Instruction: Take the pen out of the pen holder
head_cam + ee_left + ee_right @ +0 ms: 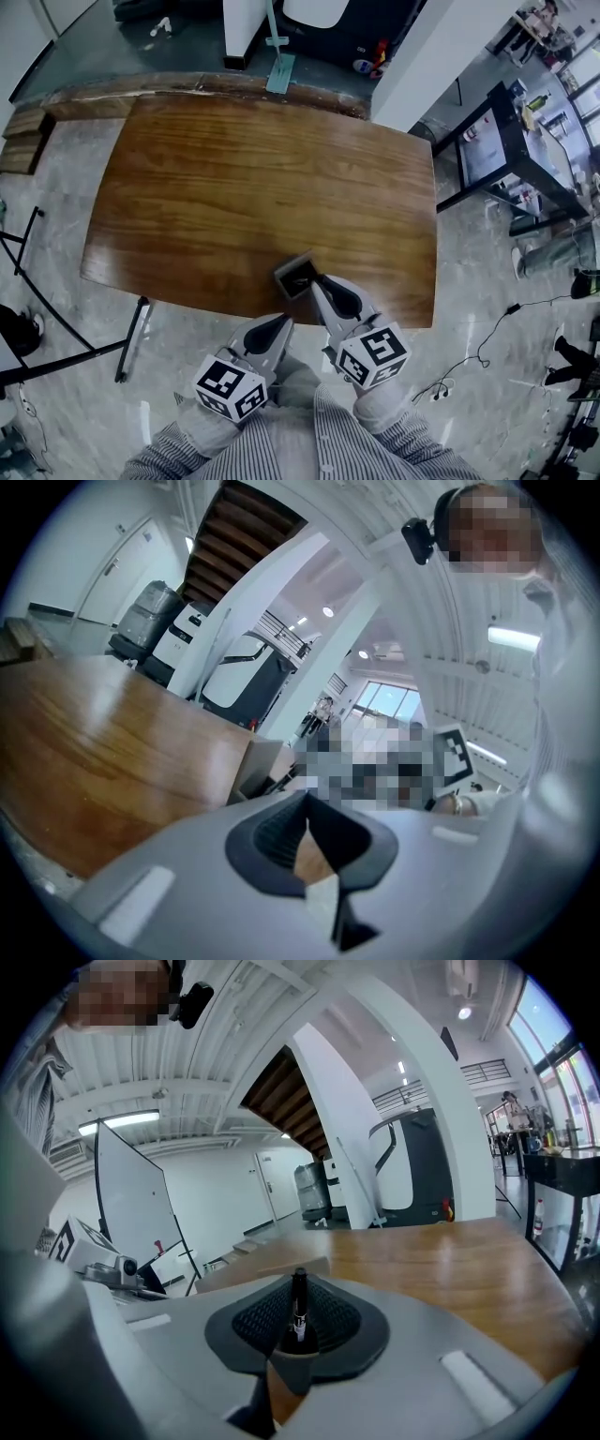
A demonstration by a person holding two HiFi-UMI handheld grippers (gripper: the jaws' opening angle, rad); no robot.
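Note:
The grey square pen holder (294, 274) stands near the front edge of the wooden table (253, 178). My right gripper (319, 280) sits just to its right, and its jaws are shut on a thin black pen (298, 1299) that stands upright between the dark pads. The pen is too small to make out in the head view. Just short of the table's front edge, my left gripper (283, 322) has its pads together and nothing between them. In the left gripper view the holder (259, 767) stands past the left gripper (307, 823), on the right.
The table's front edge (234, 309) runs just ahead of both grippers. A black desk (506, 141) with small items stands off to the right. Cables lie on the marble floor (469, 361) beside me.

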